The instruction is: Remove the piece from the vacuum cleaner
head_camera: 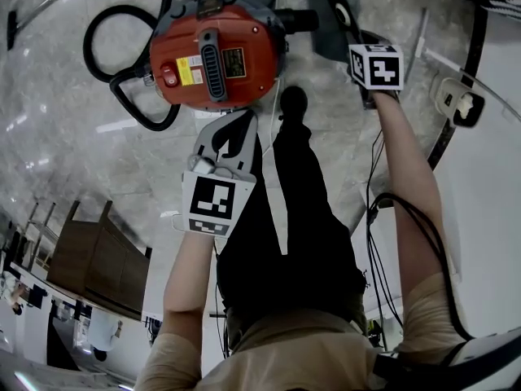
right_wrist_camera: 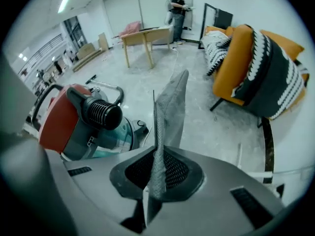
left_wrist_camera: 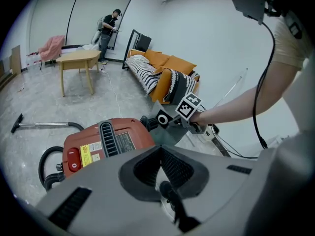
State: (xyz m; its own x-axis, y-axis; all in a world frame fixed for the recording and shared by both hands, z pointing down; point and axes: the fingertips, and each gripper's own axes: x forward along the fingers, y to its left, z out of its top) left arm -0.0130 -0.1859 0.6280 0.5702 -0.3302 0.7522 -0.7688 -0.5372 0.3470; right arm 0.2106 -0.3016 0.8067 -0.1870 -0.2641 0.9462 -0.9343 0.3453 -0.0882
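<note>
Grey floor [head_camera: 65,153] carries the red vacuum cleaner [head_camera: 216,55]; beside it the right gripper [right_wrist_camera: 156,173] jaws clench a flat grey piece [right_wrist_camera: 171,107], while the left gripper [left_wrist_camera: 160,151] jaws sit closed and empty.

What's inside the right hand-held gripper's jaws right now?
A thin grey piece, clamped edge-on in the right hand-held gripper and sticking out past its tips. Its gripped end is covered by the jaws. The vacuum cleaner stands apart.
</note>
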